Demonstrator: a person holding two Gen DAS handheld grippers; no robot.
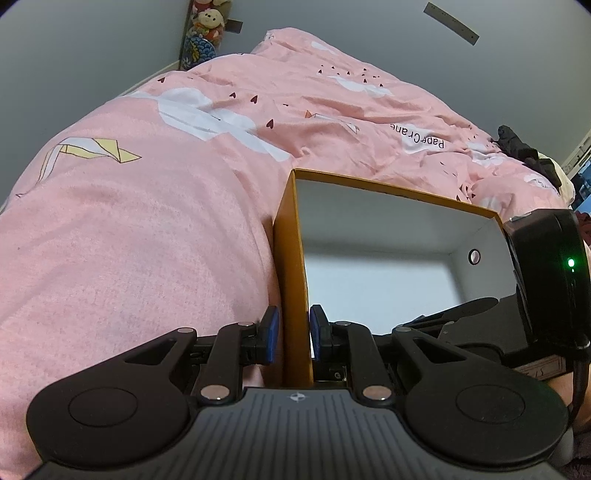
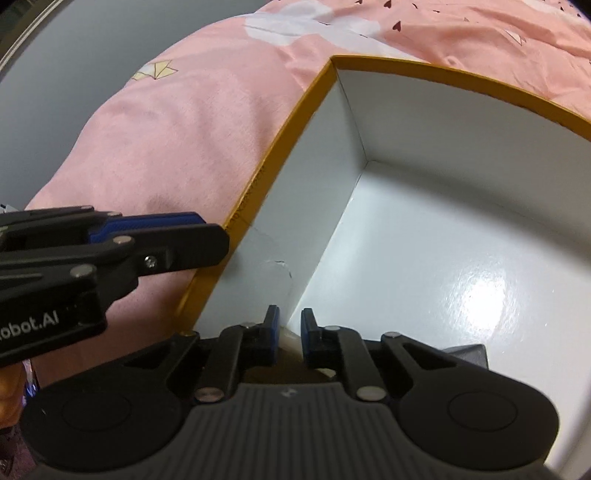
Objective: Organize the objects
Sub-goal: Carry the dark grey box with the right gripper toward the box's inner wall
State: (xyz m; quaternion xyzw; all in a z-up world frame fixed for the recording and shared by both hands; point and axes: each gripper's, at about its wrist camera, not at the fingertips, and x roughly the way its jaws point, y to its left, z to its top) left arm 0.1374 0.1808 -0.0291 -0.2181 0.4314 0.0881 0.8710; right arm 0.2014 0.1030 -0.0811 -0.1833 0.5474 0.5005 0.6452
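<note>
An open box with yellow outside and white inside (image 1: 291,236) lies on a pink duvet. My left gripper (image 1: 293,334) is shut on the box's left wall, one blue pad on each side. In the right wrist view the box (image 2: 424,155) fills the right half and its white floor is bare. My right gripper (image 2: 288,332) is inside the box near its front left corner, its jaws narrowly apart around a small cream-coloured object (image 2: 290,338), mostly hidden. The left gripper also shows there at the left (image 2: 147,240), clamped on the wall.
The pink duvet (image 1: 147,221) with white clouds and paper-crane prints covers the bed. Stuffed toys (image 1: 208,22) sit at the far corner by the grey wall. Dark clothing (image 1: 524,151) lies at the right. The right gripper's body (image 1: 546,273) shows at the box's right side.
</note>
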